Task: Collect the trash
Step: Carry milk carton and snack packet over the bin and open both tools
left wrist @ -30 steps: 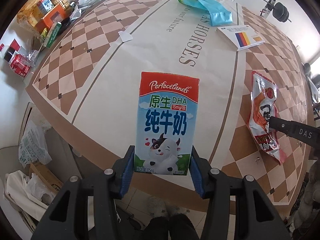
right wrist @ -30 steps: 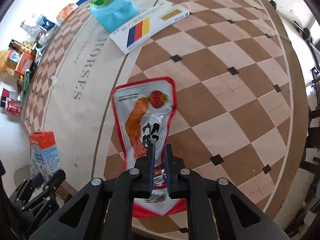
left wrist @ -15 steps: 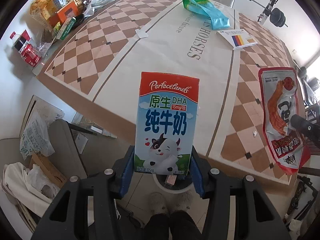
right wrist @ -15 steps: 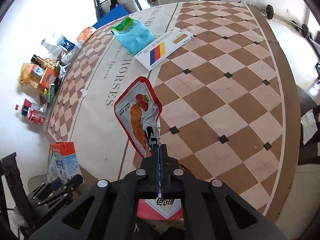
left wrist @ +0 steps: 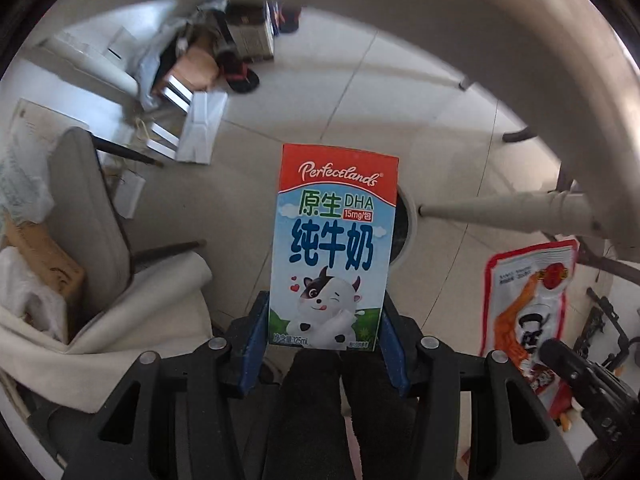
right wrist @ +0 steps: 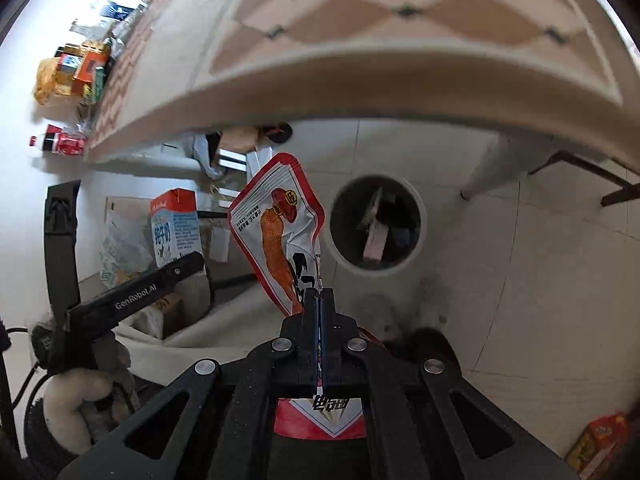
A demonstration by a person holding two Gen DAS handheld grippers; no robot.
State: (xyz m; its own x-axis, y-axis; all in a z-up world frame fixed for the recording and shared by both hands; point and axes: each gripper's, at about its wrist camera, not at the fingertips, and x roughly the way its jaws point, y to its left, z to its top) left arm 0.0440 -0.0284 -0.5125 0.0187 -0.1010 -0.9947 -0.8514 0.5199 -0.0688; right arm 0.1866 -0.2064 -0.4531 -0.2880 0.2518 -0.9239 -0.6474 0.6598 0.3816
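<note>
Milk carton [left wrist: 334,248] stands upright at the centre of the left wrist view, clamped by its lower sides between the blue pads of the left gripper [left wrist: 323,340]. In the right wrist view, the right gripper [right wrist: 319,300] has its jaws pressed nearly together on the lower part of a red snack wrapper [right wrist: 280,224], which sticks up toward the middle of the frame. Just beyond the wrapper, at centre right, a round bin [right wrist: 376,226] sits on the tiled floor with some scraps already inside. Farther off, across the top, runs the checkered table [right wrist: 400,12]. Both pieces are picked up and off the table; dropping them into the bin appears to be what remains.
</note>
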